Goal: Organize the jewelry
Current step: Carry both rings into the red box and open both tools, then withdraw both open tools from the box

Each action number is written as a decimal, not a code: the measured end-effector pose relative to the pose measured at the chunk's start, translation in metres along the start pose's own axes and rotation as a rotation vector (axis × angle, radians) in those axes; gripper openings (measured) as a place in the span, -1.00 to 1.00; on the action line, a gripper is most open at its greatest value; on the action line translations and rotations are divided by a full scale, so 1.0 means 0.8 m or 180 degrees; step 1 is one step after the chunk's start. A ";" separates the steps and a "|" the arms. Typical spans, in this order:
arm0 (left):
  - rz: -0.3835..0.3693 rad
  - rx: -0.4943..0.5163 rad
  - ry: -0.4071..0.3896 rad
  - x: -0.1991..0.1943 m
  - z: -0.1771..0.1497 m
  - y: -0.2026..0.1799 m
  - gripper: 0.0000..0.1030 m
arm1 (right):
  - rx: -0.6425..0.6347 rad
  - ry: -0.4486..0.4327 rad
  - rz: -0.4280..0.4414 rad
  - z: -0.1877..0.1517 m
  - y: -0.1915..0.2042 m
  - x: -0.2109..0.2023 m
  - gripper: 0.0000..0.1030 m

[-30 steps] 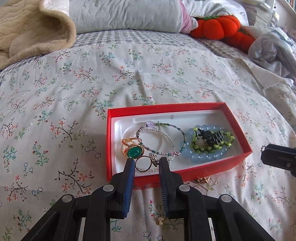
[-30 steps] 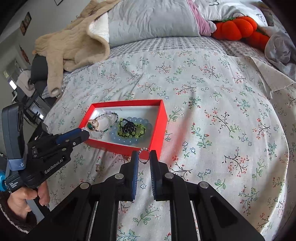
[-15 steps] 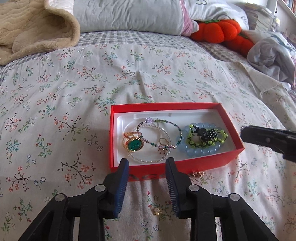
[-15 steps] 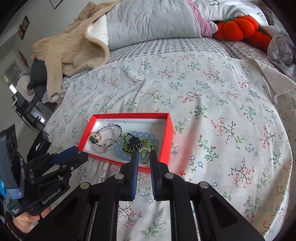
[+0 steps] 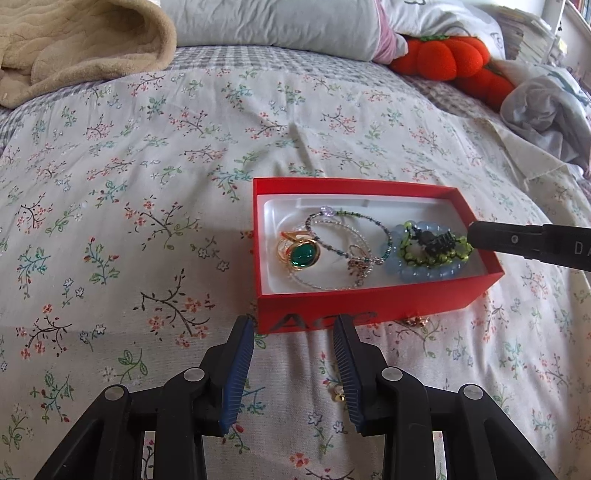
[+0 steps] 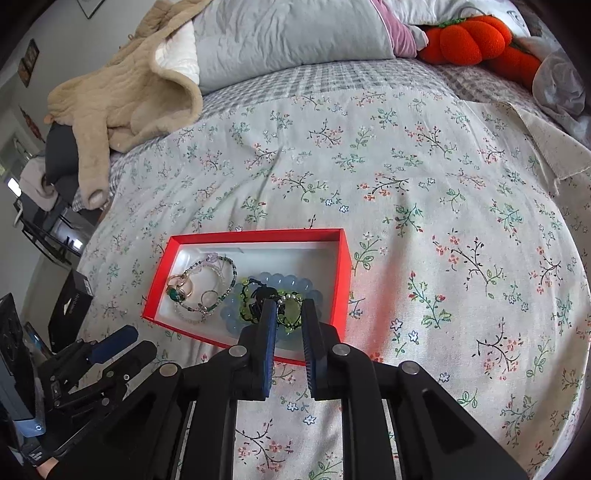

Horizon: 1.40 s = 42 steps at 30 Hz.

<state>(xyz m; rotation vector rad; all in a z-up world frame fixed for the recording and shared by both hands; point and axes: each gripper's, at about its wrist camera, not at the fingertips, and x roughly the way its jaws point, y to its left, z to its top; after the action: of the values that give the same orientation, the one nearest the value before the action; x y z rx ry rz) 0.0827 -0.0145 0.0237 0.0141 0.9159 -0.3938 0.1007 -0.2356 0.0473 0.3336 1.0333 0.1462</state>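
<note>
1. A beige quilted blanket (image 5: 74, 48) lies bunched at the far left of the bed, next to a grey pillow (image 5: 273, 26).
2. The floral-print bedspread (image 5: 147, 166) covers the bed and carries everything else.
3. The left tool (image 5: 293, 326) hovers low over the bedspread just in front of the near wall of the box, its blue-padded jaws spread wide with nothing between them.
4. The shallow red cardboard box with a white liner (image 5: 369, 306) rests flat on the bedspread. Toward its left end lies a gold ring with a green oval stone (image 5: 301, 253), touching a loop of thin beaded bracelets (image 5: 347, 243).
5. At the box's right end a pale blue bead bracelet (image 5: 424, 273) lies under a lime-green beaded bracelet (image 5: 443, 253), with a dark charm on top.
6. The right tool (image 6: 290, 304) reaches in over the box's right end, above the green and blue bracelets, its jaws narrowly parted; I cannot tell whether it grips anything.
7. A small gold trinket (image 5: 415, 321) lies on the bedspread against the box's near wall.
8. Orange plush pumpkins (image 5: 450, 55) sit at the far right.
</note>
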 end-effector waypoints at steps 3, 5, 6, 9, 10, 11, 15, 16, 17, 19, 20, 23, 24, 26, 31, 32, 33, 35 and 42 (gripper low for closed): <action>-0.0006 -0.0022 0.0019 0.004 0.000 0.003 -0.26 | 0.0054 0.0024 0.0018 0.002 -0.003 0.003 -0.68; -0.0005 -0.0025 0.0036 0.008 0.000 0.004 -0.26 | 0.0088 0.0025 0.0032 0.004 -0.005 0.003 -0.61; -0.0005 -0.0027 0.0042 0.009 0.000 0.005 -0.26 | 0.0098 0.0022 0.0032 0.004 -0.005 0.002 -0.53; -0.0002 -0.0038 0.0058 0.012 0.001 0.006 -0.21 | 0.0128 -0.0007 0.0049 0.006 -0.009 -0.001 -0.36; -0.0002 -0.0042 0.0057 0.012 0.001 0.006 -0.19 | 0.0136 -0.0016 0.0060 0.007 -0.009 -0.003 -0.36; -0.0001 -0.0044 0.0057 0.012 0.001 0.006 -0.18 | 0.0137 -0.0020 0.0062 0.007 -0.010 -0.004 -0.36; 0.0016 -0.0052 0.0065 0.012 0.000 0.006 -0.11 | 0.0115 -0.0030 0.0067 0.006 -0.009 -0.011 -0.36; 0.0021 -0.0057 0.0068 0.011 -0.001 0.006 -0.09 | 0.0109 -0.0029 0.0073 0.005 -0.008 -0.013 -0.36; 0.0023 -0.0059 0.0071 0.011 -0.001 0.007 -0.04 | 0.0101 -0.0030 0.0079 0.004 -0.008 -0.016 -0.36; 0.0031 -0.0047 0.0076 0.009 -0.003 0.005 0.03 | 0.0077 -0.0031 0.0084 0.001 -0.007 -0.021 -0.35; 0.0042 -0.0037 0.0077 0.008 -0.004 0.004 0.08 | 0.0061 -0.0031 0.0083 -0.001 -0.007 -0.024 -0.34; 0.0078 -0.0025 0.0072 0.005 -0.008 0.002 0.26 | 0.0007 -0.0032 0.0070 -0.008 -0.006 -0.032 -0.10; 0.0086 -0.0028 0.0072 0.004 -0.010 0.002 0.32 | -0.0007 -0.0038 0.0071 -0.011 -0.007 -0.036 0.03; 0.0108 -0.0036 0.0078 0.002 -0.014 0.004 0.40 | -0.0032 -0.0048 0.0085 -0.018 -0.009 -0.042 0.07; 0.0298 -0.0046 0.0066 -0.002 -0.025 0.007 0.51 | -0.0070 -0.0023 0.0018 -0.037 -0.014 -0.052 0.08; 0.0337 -0.0057 0.0054 -0.003 -0.028 0.008 0.54 | -0.0076 -0.0017 -0.0004 -0.041 -0.016 -0.053 0.09; 0.0363 -0.0071 0.0046 -0.004 -0.031 0.008 0.57 | -0.0079 -0.0010 -0.0031 -0.045 -0.017 -0.054 0.12; 0.0381 -0.0088 0.0051 -0.004 -0.039 0.008 0.57 | -0.0079 -0.0006 -0.0088 -0.053 -0.020 -0.054 0.19; 0.0354 -0.0123 0.0146 0.007 -0.070 -0.004 0.58 | -0.0109 0.0015 -0.0284 -0.079 -0.026 -0.051 0.22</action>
<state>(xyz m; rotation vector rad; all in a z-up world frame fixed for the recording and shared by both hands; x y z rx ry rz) 0.0418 -0.0094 -0.0145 0.0386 0.9634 -0.2731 0.0252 -0.2533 0.0441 0.2557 1.0475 0.0843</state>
